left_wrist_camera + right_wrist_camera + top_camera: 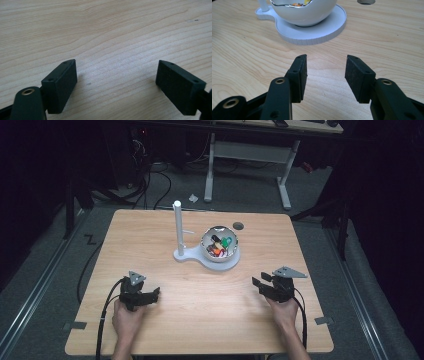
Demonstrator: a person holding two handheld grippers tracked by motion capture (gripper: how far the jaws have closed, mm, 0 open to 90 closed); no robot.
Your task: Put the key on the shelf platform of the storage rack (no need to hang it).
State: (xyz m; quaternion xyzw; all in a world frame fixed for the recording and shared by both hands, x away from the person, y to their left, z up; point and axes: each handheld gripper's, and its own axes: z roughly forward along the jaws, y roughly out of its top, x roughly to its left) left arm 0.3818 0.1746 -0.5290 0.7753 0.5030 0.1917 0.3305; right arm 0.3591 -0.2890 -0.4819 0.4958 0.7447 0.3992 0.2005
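White bowl [220,246] of small colourful items, upright on a white base [186,255]

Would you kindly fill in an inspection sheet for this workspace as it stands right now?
Surface: light wooden table, with a round hole near the far edge.
Job's things: white bowl of small coloured items, seated on a white stand with an upright post.
Clutter: nothing seen on the tabletop.
Grippers: left tongs open over bare wood; right tongs open, aimed at the bowl, nothing between the jaws.
Cables: one black cable trails from the left tongs; another from the right.
Surroundings: grey floor, a white-legged desk behind, loose floor cables.
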